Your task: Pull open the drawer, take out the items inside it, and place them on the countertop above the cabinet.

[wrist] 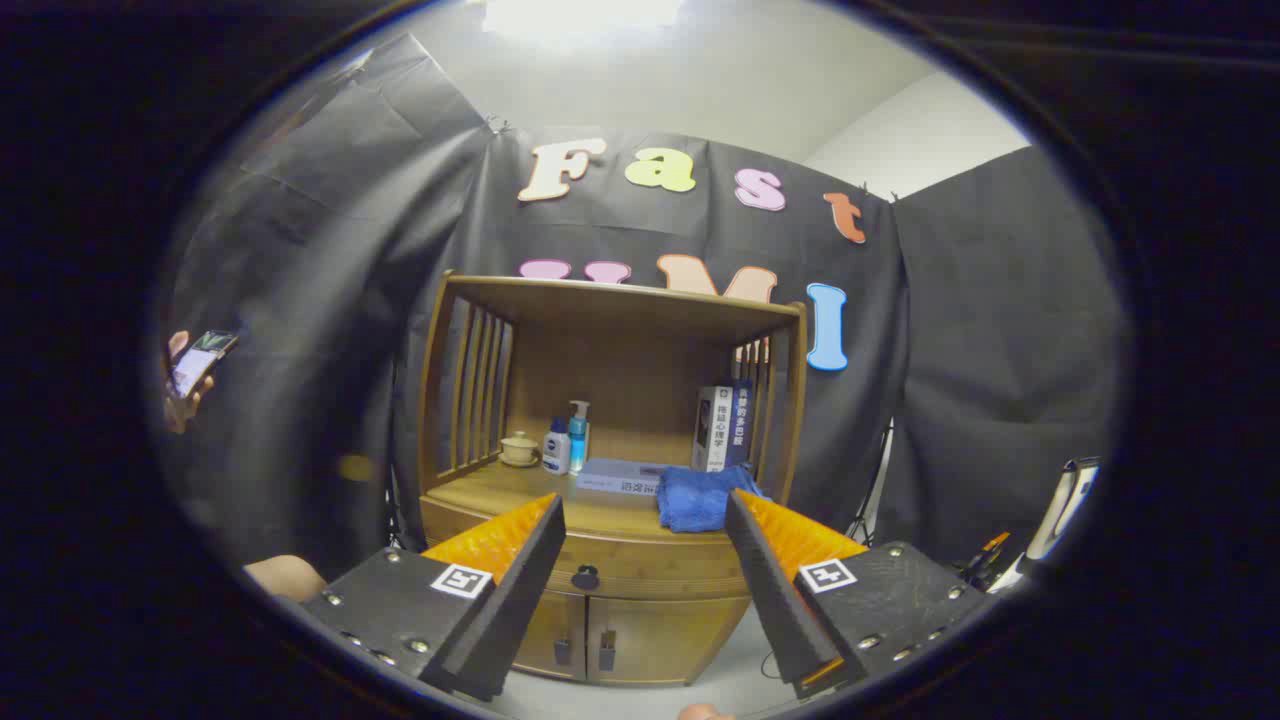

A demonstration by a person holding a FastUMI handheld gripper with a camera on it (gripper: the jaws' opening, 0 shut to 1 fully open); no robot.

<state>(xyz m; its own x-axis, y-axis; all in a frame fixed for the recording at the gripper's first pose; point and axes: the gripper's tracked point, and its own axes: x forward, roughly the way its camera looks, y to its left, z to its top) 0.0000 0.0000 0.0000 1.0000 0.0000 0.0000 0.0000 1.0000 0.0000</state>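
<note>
Wooden cabinet fronts fill the lower centre of the frame, seen past the gripper [645, 530], whose two fingers spread wide apart and hold nothing. Between the fingers, low in the frame, sits the drawer [640, 572], fully closed, a shallow bamboo-coloured band just under the countertop. Its small dark round knob [585, 577] lies just ahead of the left finger, a little left of the midline between the fingers. Below it are two small cabinet doors [620, 640] with dark handles.

Above the drawer, the countertop [500, 492] carries a folded blue cloth [700, 497] at centre right, a flat box [622, 477] beside it, and toward the back left a small lidded cup [519, 448], a white bottle [556, 449] and a blue pump bottle [578, 432]. Upright books [722, 426] lean at the right slats.

At the far left of the frame a person's hand [180, 385] holds a phone [201, 360].

The knob is likely the only place to take hold: hard, small and probably smooth, so the fingers would need to close squarely on it or risk slipping off. The drawer looks light and stiff, and should slide straight out. Its contents are hidden.
</note>
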